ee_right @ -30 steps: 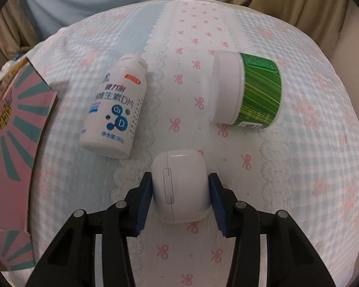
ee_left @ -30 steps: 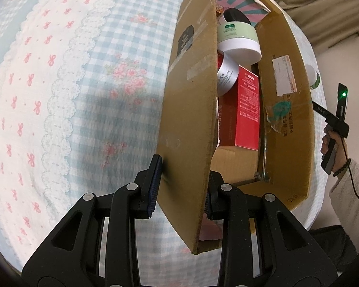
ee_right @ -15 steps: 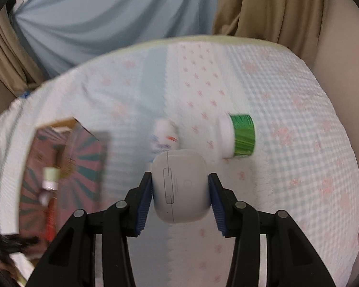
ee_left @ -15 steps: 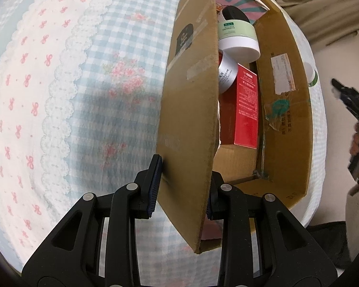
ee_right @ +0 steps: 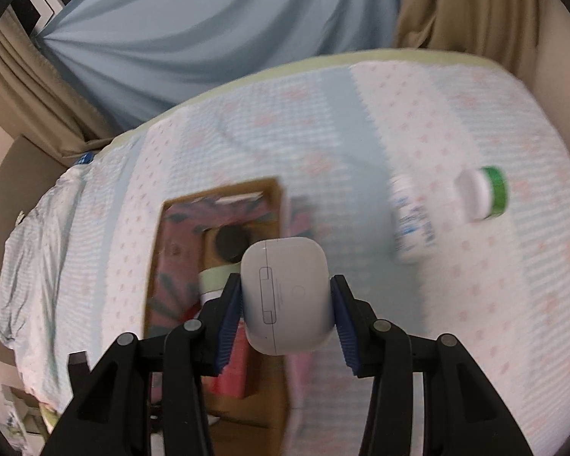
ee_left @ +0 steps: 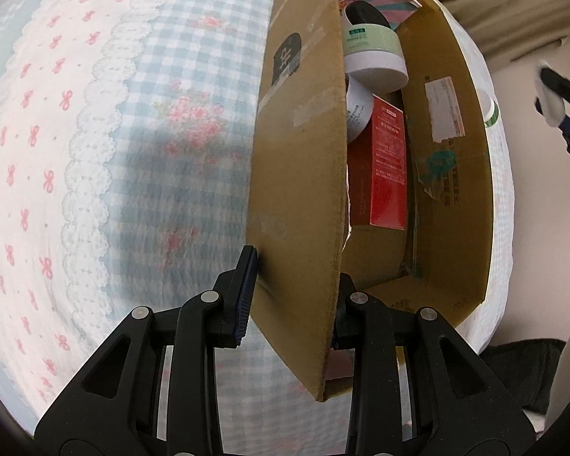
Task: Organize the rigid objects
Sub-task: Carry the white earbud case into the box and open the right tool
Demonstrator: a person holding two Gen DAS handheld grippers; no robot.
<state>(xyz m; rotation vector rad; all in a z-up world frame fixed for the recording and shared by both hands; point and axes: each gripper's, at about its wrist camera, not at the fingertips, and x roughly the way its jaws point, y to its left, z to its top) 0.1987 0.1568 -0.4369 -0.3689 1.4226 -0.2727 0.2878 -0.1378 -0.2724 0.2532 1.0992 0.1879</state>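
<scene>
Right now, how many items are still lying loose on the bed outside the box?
2. A white bottle with blue print lies right of the cardboard box, and a green-banded white jar lies just beyond it, further right. More may sit outside the blurred view.

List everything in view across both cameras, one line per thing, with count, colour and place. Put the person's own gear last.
cardboard box: 1, brown, open on the bed
box flap: 1, brown, standing up, clamped at its lower edge
red carton: 1, red, inside the box
green-banded jar: 1, pale green and white with a black top, inside the box above the carton
white case: 1, white, held above the box
white bottle: 1, white with blue print, lying on the bed, blurred
green-labelled jar: 1, white and green, lying beside the bottle
bedspread: 1, blue check with pink bows
curtains: blue and tan, behind the bed
left gripper: black, shut on the flap
right gripper: black, shut on the case
</scene>
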